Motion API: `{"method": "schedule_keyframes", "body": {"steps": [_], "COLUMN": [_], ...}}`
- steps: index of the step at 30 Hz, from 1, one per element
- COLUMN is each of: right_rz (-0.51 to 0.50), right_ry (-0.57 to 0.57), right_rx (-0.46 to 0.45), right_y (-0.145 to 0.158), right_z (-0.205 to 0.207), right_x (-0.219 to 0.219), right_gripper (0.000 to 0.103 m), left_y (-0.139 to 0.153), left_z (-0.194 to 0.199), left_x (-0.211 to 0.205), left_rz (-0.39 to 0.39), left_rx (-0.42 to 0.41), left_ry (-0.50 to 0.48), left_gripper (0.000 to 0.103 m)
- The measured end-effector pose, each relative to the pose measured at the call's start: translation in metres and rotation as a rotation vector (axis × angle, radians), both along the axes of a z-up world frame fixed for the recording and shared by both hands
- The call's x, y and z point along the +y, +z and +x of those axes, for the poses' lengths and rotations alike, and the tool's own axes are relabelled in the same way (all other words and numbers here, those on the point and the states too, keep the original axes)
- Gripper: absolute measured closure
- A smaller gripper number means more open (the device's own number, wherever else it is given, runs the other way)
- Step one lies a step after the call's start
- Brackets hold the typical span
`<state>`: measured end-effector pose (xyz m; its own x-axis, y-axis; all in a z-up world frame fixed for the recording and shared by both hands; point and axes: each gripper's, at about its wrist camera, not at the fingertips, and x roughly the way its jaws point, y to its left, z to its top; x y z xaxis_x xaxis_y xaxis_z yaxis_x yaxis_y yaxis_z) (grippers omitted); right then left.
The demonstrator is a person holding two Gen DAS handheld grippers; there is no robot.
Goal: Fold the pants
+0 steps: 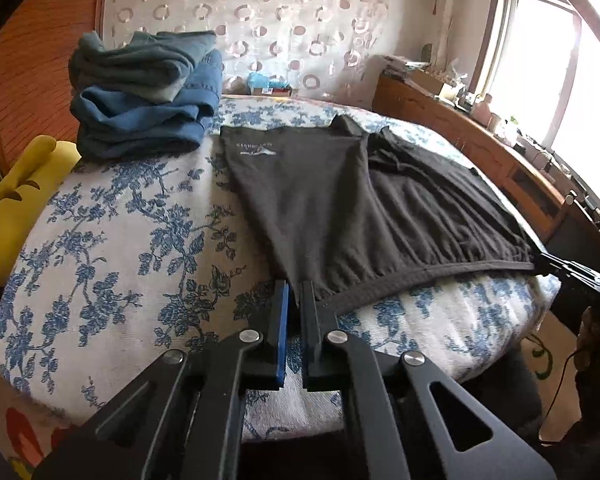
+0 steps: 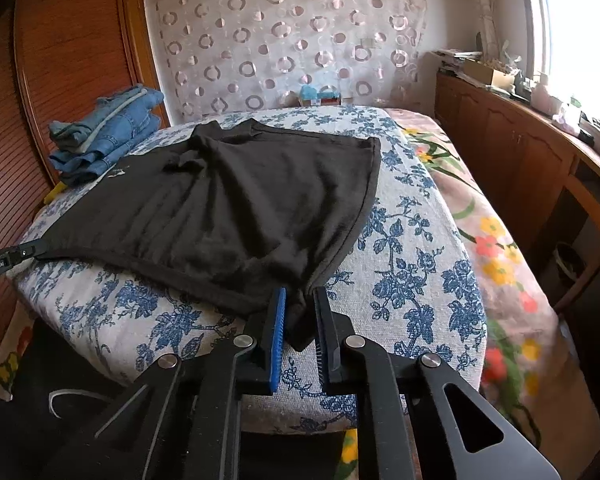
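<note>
Dark brown pants (image 1: 352, 204) lie spread on a blue-flowered cloth, waistband toward me. They also show in the right wrist view (image 2: 236, 208). My left gripper (image 1: 296, 292) is shut on the waistband's left corner. My right gripper (image 2: 300, 300) is closed on the waistband's right corner, with cloth bunched between its blue pads. The right gripper also shows at the far right of the left wrist view (image 1: 540, 264), and the left gripper at the far left of the right wrist view (image 2: 40, 246). The waistband is stretched between them.
A pile of folded jeans (image 1: 148, 92) sits at the back left; it also shows in the right wrist view (image 2: 108, 132). A yellow plush toy (image 1: 24, 196) lies left. A wooden cabinet (image 2: 520, 152) with clutter runs under the window on the right. A floral bedspread (image 2: 496, 248) lies right.
</note>
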<state>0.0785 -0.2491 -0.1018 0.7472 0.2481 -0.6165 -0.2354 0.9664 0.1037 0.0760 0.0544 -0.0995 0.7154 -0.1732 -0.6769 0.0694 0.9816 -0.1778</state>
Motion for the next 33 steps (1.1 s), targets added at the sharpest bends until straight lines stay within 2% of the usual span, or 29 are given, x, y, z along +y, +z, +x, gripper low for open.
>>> {"method": "schedule_keyframes", "body": {"steps": [12, 20, 26, 31, 33], "right_rz": [0.004, 0.022, 0.033, 0.022, 0.019], "right_ry": [0.022, 0.017, 0.026, 0.024, 0.020], "right_rx": [-0.047, -0.074, -0.042, -0.027, -0.029], "right_y": [0.010, 0.011, -0.001, -0.004, -0.002], "right_z": [-0.024, -0.036, -0.036, -0.031, -0.029], "right_x": [-0.004, -0.012, -0.013, -0.009, -0.006], "right_gripper": [0.092, 0.093, 0.093, 0.082, 0.071], "left_y": [0.029, 0.028, 0.019, 0.020, 0.022], "left_z": [-0.027, -0.031, -0.031, -0.031, -0.032], "left_x": [-0.006, -0.002, -0.004, -0.007, -0.009], "left_rz": [-0.011, -0.020, -0.025, -0.019, -0.018], "left_rx": [-0.049, -0.048, -0.024, -0.029, -0.033], "left_ry": [-0.026, -0.019, -0.019, -0.025, -0.027], "left_gripper": [0.098, 0.098, 0.098, 0.098, 0.098]}}
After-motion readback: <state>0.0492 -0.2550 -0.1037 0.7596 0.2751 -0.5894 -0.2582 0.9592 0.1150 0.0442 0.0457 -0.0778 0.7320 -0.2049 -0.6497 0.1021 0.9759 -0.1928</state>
